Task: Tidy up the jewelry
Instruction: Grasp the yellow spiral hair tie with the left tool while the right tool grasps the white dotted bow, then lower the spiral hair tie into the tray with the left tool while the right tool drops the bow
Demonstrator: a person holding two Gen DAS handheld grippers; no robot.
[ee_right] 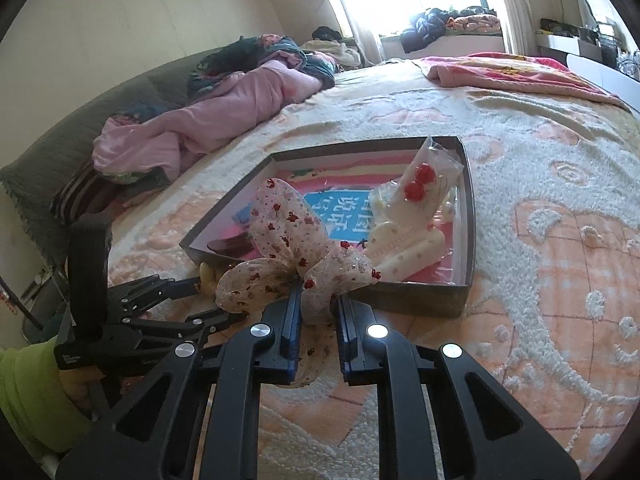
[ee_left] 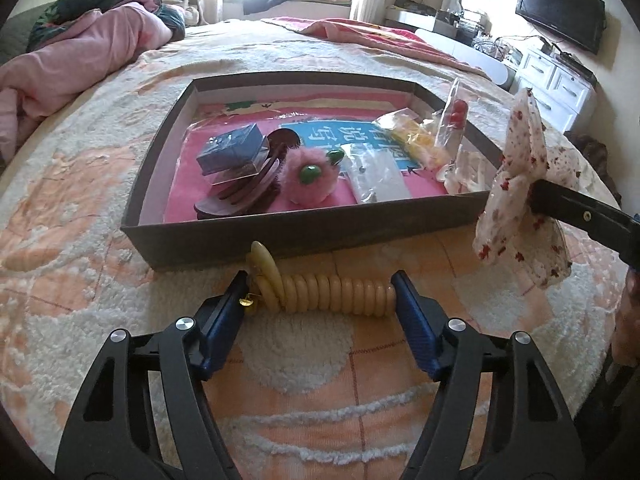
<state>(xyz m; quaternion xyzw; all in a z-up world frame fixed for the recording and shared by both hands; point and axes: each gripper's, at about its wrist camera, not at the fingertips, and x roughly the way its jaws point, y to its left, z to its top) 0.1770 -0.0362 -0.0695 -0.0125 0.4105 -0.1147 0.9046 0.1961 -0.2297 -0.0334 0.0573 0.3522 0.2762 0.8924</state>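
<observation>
A cream coiled hair band [ee_left: 324, 290] lies on the bedspread just in front of the dark shallow box [ee_left: 304, 236]. My left gripper [ee_left: 320, 292] is open, its fingers on either side of the band's ends. My right gripper [ee_right: 318, 304] is shut on a white floral fabric bow [ee_right: 288, 248], held above the box's near edge [ee_right: 420, 300]; the bow also shows in the left wrist view [ee_left: 524, 184]. In the box lie a blue case [ee_left: 232, 148], a brown hair claw [ee_left: 244, 196], a pink pompom [ee_left: 308, 180] and bagged pieces [ee_left: 376, 176], among them red earrings [ee_right: 418, 184].
The box sits on a cream and orange bedspread [ee_right: 540, 220]. Pink bedding [ee_left: 72, 64] is heaped at the far left. A red blanket [ee_right: 520, 72] lies at the far right. White drawers [ee_left: 556, 84] and a TV [ee_left: 560, 8] stand beyond the bed.
</observation>
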